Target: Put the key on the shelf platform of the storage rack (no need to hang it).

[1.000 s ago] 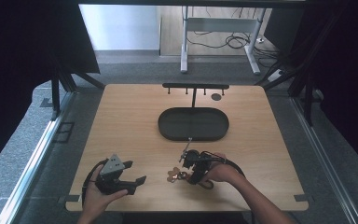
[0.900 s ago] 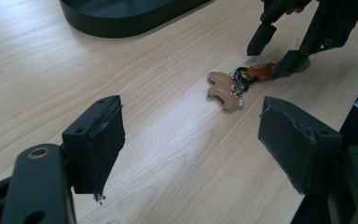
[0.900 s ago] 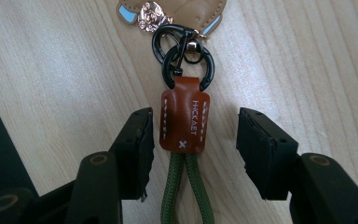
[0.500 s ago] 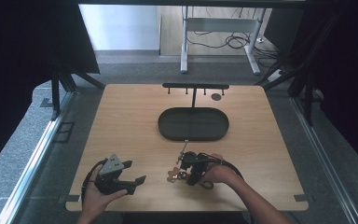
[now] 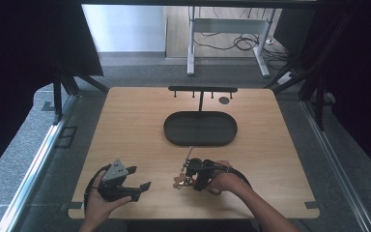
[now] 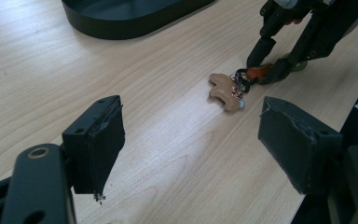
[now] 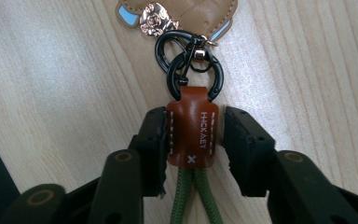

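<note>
Leather tab [image 7: 192,126], brown and stitched, sits pinched by right tool [image 7: 192,140] just closing; left tool [image 6: 200,154] spread.

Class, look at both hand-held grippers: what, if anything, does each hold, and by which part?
The right hand-held gripper clamps the keychain's brown leather tab. The left hand-held gripper holds nothing.

Black oval tray [image 5: 200,128] at the wooden table's [image 5: 125,125] centre; T-shaped black rack [image 5: 202,90] just behind it.
</note>
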Demonstrator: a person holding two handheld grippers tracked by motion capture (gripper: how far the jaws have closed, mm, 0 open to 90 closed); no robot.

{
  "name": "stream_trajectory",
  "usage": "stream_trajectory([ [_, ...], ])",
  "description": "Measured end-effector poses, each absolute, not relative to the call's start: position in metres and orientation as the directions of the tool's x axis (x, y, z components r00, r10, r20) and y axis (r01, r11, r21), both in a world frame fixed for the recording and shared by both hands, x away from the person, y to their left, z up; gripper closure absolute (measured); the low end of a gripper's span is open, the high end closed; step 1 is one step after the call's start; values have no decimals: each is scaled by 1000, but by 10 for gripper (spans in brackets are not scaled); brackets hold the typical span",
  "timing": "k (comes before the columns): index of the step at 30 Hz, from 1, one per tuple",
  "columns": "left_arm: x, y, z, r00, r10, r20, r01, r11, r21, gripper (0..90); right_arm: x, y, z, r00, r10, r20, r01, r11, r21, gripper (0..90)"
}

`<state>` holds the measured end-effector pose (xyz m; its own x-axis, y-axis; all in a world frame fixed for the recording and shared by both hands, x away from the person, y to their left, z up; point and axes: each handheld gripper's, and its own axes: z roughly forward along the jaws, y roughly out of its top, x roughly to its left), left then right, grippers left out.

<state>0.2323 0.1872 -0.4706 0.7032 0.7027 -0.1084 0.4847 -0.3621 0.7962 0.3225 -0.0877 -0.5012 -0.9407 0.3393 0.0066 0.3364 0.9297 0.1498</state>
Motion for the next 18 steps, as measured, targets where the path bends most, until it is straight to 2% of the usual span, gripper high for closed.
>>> stream_trajectory([
  [18,232,186,-471,704,702,-108,485,-364,795,228,324,-89,-501,-942,334,13,332,931,150,663],
])
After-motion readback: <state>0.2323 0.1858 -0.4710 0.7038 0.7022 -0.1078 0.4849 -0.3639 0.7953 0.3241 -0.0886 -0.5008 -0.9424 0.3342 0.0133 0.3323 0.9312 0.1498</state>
